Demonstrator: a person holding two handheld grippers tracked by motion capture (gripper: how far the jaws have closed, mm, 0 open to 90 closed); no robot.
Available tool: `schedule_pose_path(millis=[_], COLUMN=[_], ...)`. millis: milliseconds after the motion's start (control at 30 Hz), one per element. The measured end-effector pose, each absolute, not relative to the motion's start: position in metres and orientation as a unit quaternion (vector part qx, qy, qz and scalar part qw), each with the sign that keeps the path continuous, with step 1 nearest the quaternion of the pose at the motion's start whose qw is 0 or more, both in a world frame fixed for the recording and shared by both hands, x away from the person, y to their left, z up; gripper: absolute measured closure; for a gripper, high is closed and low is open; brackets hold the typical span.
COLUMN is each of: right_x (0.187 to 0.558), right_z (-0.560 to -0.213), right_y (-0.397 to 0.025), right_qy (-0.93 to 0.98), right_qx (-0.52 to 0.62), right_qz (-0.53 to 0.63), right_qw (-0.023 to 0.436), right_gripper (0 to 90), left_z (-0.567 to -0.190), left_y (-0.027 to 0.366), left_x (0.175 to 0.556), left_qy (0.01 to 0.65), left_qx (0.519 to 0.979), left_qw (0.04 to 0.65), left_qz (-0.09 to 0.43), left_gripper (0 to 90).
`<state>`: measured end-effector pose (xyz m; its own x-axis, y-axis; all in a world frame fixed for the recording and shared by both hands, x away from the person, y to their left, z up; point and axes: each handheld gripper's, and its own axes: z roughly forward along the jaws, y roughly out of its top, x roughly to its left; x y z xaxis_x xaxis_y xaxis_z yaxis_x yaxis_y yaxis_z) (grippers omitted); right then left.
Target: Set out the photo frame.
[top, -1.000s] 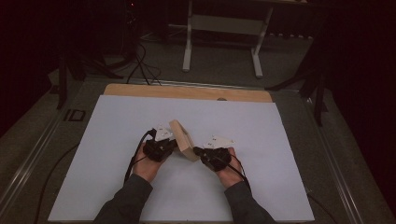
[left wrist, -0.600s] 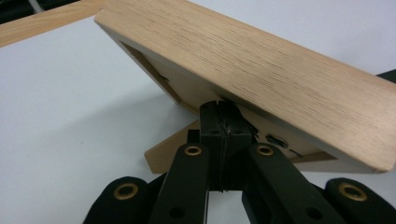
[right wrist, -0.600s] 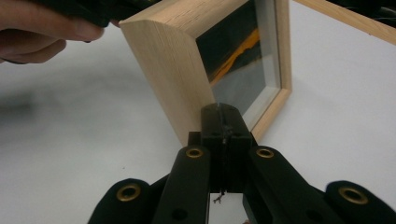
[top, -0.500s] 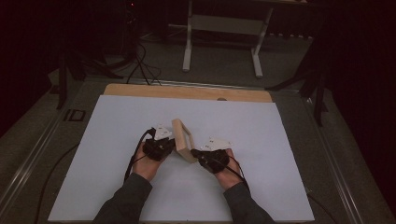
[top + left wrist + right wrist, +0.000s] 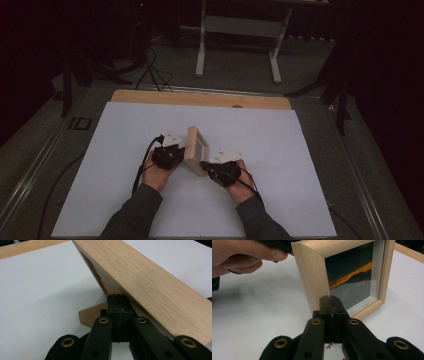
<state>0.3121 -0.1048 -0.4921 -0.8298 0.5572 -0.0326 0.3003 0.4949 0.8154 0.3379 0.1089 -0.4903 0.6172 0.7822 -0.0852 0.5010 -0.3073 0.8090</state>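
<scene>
1. Left gripper [image 5: 172, 155] sits at the near middle of the bench [image 5: 125, 200], held in the person's left hand [image 5: 156, 175]; in the left gripper view its jaws are pressed together with no gap, their tips against the back of the wooden picture frame [image 5: 195, 150], beside a thin tan stand flap [image 5: 91, 313] that lies on the white surface. Whether anything is pinched between them cannot be told.
2. At about 3 o'clock from it, the right gripper [image 5: 210, 167] is held in the right hand [image 5: 240, 182]; in the right gripper view its jaws are likewise closed flat on each other, tips touching the lower near corner of the frame and clasping nothing visible.
3. Between the two grippers stands the frame, on its edge and leaning, its glass front showing a dark picture with an orange streak toward the right gripper.
4. At 12 o'clock, a bare wooden strip [image 5: 200, 99] edges the far side of the bench's white sheet.
5. Beyond it, on the dark floor, stand the white legs of another table [image 5: 237, 45].
</scene>
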Motion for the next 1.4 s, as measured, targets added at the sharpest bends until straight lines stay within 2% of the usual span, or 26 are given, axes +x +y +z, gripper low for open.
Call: schedule_pose_path(millis=[100,300,433,533,700,1167,1400], right_x=[0.312,0.312,0.311,0.310,0.308,0.307,0.308], right_z=[-0.492,-0.492,-0.494,-0.494,-0.496,-0.497,-0.496], right_y=[-0.105,-0.107,-0.109,-0.111,-0.113,-0.122,-0.123], right_qy=[0.853,0.852,0.854,0.853,0.853,0.849,0.848], right_qx=[0.249,0.253,0.252,0.252,0.253,0.265,0.265], right_qz=[0.434,0.433,0.429,0.430,0.428,0.428,0.431], right_qw=[0.148,0.150,0.151,0.153,0.156,0.159,0.159], right_gripper=[88.6,80.7,76.3,68.8,62.1,58.1,57.6], left_z=[-0.490,-0.488,-0.485,-0.482,-0.479,-0.462,-0.454], left_y=[0.109,0.115,0.122,0.126,0.131,0.137,0.136], left_x=[0.338,0.335,0.332,0.329,0.327,0.318,0.313], left_qy=[0.404,0.412,0.425,0.429,0.432,0.422,0.422], left_qx=[0.792,0.787,0.777,0.770,0.763,0.757,0.748], left_qw=[0.426,0.425,0.429,0.436,0.444,0.464,0.477], left_qz=[0.166,0.173,0.179,0.182,0.184,0.183,0.186], left_gripper=[89.4,88.4,83.2,79.8,74.4,56.6,51.7])
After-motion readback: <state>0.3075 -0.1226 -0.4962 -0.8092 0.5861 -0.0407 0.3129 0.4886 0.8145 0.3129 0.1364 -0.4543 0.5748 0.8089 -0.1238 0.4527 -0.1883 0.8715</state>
